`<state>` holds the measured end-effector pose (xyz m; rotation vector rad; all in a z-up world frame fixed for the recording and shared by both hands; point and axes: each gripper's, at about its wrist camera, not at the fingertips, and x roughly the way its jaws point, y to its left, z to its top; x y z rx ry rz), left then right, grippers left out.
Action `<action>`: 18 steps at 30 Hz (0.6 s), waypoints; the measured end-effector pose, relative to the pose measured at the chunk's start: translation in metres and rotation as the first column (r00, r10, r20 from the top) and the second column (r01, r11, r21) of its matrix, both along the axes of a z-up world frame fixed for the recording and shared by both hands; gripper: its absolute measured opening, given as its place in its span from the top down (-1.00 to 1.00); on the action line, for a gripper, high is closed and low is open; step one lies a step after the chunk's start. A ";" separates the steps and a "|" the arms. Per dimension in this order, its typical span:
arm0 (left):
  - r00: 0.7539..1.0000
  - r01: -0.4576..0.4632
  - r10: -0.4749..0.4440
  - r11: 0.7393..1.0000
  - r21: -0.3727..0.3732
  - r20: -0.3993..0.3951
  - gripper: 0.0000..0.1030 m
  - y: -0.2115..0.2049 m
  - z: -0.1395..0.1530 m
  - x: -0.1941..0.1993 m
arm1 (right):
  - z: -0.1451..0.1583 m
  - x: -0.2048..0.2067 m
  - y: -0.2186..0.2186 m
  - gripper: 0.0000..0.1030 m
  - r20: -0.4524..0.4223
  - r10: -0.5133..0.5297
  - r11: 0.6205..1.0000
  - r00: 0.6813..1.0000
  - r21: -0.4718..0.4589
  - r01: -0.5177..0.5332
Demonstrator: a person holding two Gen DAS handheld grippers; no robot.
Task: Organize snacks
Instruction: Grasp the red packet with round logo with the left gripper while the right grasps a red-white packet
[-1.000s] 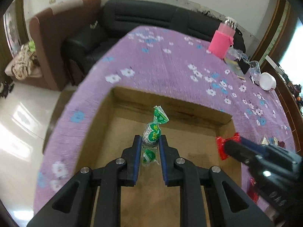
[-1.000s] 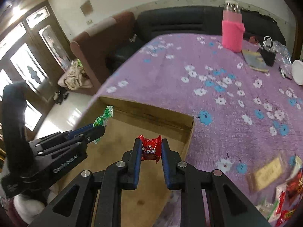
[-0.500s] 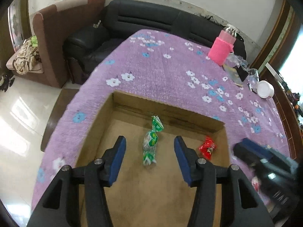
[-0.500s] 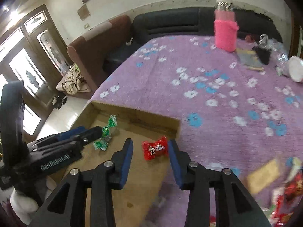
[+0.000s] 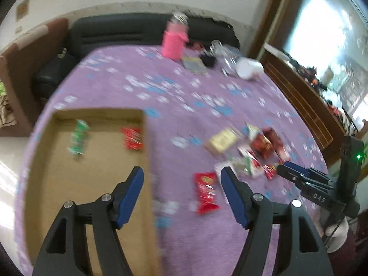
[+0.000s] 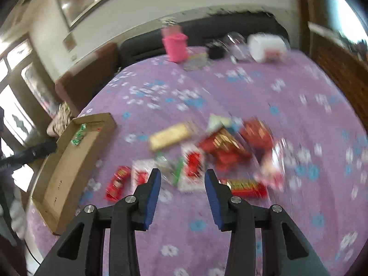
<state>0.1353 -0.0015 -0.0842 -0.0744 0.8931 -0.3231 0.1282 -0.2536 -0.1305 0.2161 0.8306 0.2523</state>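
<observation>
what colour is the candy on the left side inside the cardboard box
Green with white, a twisted wrapper candy in the box; clearest in the left wrist view.

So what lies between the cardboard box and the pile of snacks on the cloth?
In the right wrist view, one red packet lies on the purple cloth between the cardboard box and the snack pile.

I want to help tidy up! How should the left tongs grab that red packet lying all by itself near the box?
Pinch the red packet across its narrow middle, coming straight down from above. It lies flat on the purple cloth, long end pointing away, so only its two long edges offer a grip. The left tongs are already open wide around it.
</observation>
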 end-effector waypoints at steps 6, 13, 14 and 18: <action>0.999 -0.014 0.017 0.996 0.089 -0.038 -0.24 -0.044 -0.035 0.010 | -0.019 0.008 -0.011 0.18 0.000 -0.004 0.996 1.000 0.088 0.004; 0.994 -0.026 0.036 0.995 0.100 -0.101 -0.22 -0.048 -0.064 0.030 | -0.036 0.036 0.017 0.18 -0.015 0.021 1.000 1.000 0.003 -0.021; 0.994 -0.023 0.035 0.993 0.117 -0.105 -0.22 -0.049 -0.068 0.031 | -0.038 0.038 0.018 0.18 -0.015 0.017 1.000 1.000 -0.008 -0.017; 0.993 -0.002 0.022 0.985 0.175 -0.115 -0.21 -0.058 -0.080 0.034 | -0.046 0.045 0.021 0.18 -0.016 0.005 1.000 1.000 -0.028 -0.006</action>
